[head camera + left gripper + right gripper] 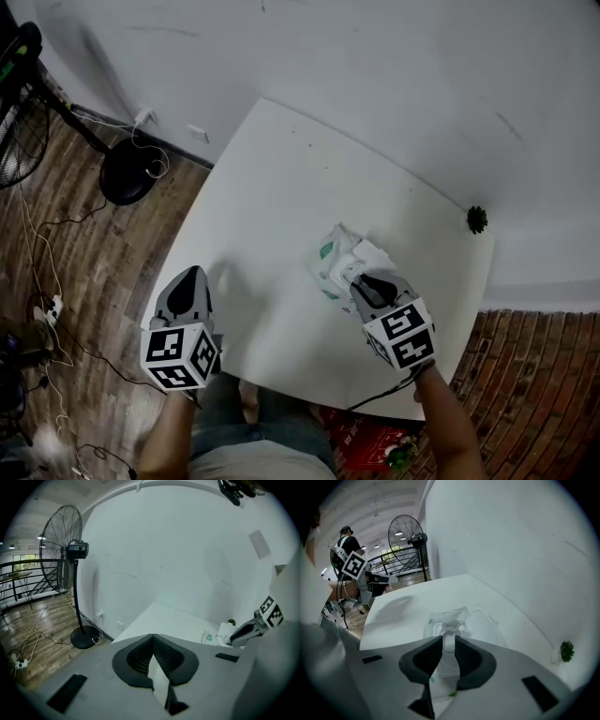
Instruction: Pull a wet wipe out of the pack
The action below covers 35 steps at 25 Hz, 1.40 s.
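The wet wipe pack point(330, 260) lies on the white table point(281, 187) right of centre, its white lid point(485, 625) flipped open. My right gripper point(362, 280) is at the pack's near side, shut on a white wet wipe point(449, 632) that rises out of the pack's opening point(445, 620) and runs between the jaws point(448, 640). My left gripper point(190, 274) hovers over the table's left edge, far from the pack, shut with nothing in it point(153, 637). The left gripper view shows the pack point(213, 638) small at the right.
A small dark plant point(477, 219) stands at the table's far right corner by the wall. A pedestal fan's base point(127, 172) and cables point(47, 281) lie on the wooden floor at left. Brick flooring point(534, 394) shows at right.
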Each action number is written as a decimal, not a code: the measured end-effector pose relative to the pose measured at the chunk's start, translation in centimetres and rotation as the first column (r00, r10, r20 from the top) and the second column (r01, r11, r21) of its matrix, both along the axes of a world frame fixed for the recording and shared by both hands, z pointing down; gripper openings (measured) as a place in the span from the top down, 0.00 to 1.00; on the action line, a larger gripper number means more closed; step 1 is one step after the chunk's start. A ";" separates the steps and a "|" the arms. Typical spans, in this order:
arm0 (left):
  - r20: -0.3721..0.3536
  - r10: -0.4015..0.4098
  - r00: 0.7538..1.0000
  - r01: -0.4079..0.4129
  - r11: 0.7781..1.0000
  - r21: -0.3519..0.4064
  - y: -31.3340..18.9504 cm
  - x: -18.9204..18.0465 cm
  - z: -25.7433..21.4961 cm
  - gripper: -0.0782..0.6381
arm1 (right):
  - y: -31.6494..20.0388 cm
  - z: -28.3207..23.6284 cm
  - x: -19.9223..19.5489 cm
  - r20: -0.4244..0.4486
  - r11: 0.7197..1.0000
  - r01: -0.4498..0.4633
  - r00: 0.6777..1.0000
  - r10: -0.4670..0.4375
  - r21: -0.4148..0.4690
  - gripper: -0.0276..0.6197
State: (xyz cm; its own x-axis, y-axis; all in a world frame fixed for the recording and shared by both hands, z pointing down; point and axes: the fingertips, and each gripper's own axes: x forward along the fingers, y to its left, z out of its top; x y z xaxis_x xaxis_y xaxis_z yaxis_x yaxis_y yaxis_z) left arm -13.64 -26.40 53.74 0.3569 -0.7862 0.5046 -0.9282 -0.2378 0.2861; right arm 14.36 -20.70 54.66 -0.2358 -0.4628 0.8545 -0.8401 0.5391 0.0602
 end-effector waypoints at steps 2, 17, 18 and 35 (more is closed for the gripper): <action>-0.003 -0.010 1.000 0.010 1.000 -0.006 0.0 -0.4 0.2 0.89 | -0.2 0.3 -0.1 -0.009 1.000 -0.003 1.000 0.002 -0.017 0.83; -0.002 -0.043 0.999 0.043 0.999 -0.031 -0.4 -2.3 1.0 0.89 | -0.5 1.9 -0.5 -0.033 0.990 0.000 0.999 -0.005 -0.144 0.84; -0.002 -0.043 0.999 0.043 0.999 -0.032 -0.4 -2.3 1.1 0.89 | -0.6 2.0 -0.5 -0.035 0.989 -0.003 0.999 -0.002 -0.150 0.83; 0.004 -0.058 0.998 0.058 0.997 -0.054 -0.6 -2.5 1.9 0.89 | -0.9 3.5 -0.6 -0.061 0.973 0.088 0.993 -0.103 -0.215 0.91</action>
State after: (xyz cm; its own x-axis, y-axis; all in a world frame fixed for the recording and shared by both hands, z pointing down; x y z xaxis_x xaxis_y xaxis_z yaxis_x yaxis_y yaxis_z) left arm -16.12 -26.96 55.67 0.3103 -0.7770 0.5477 -0.9407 -0.1677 0.2950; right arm 13.78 -21.65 58.20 -0.2054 -0.2479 0.9468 -0.7819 0.6233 -0.0064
